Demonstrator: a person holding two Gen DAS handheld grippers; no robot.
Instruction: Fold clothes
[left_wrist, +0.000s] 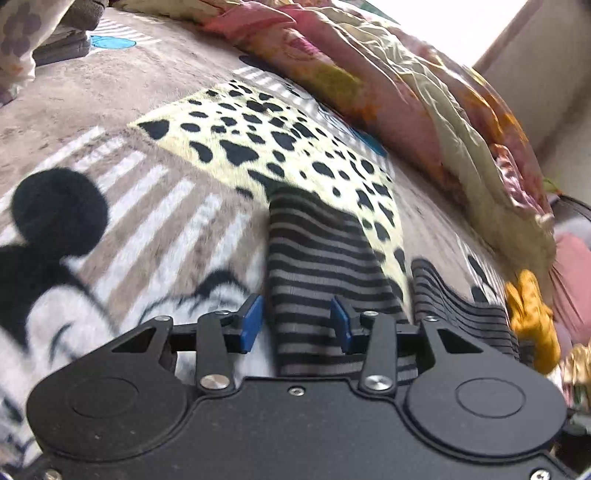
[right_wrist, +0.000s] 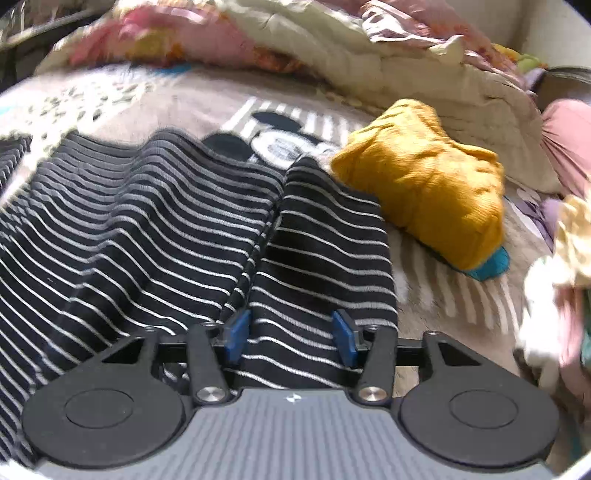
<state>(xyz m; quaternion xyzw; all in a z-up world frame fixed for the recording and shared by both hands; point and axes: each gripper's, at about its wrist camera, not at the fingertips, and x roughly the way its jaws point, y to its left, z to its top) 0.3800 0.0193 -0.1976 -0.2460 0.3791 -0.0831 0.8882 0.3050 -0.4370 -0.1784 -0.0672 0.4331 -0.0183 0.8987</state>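
Note:
A black garment with thin grey stripes (right_wrist: 129, 229) lies spread on the bed. One narrow part of it (left_wrist: 314, 266) runs between the blue pads of my left gripper (left_wrist: 297, 323), whose jaws stand apart around the cloth. Another narrow part (right_wrist: 325, 251) runs between the pads of my right gripper (right_wrist: 291, 336), whose jaws also stand apart. Neither pair of pads presses the fabric. A folded cream cloth with black spots (left_wrist: 258, 136) lies beyond the left gripper, partly under the striped garment.
The bed is covered by a beige cartoon-mouse blanket (left_wrist: 129, 221). A crumpled floral quilt (left_wrist: 406, 92) is heaped along the far side. A mustard-yellow garment (right_wrist: 432, 184) lies just right of the striped one. More loose clothes (right_wrist: 554, 295) are piled at the right.

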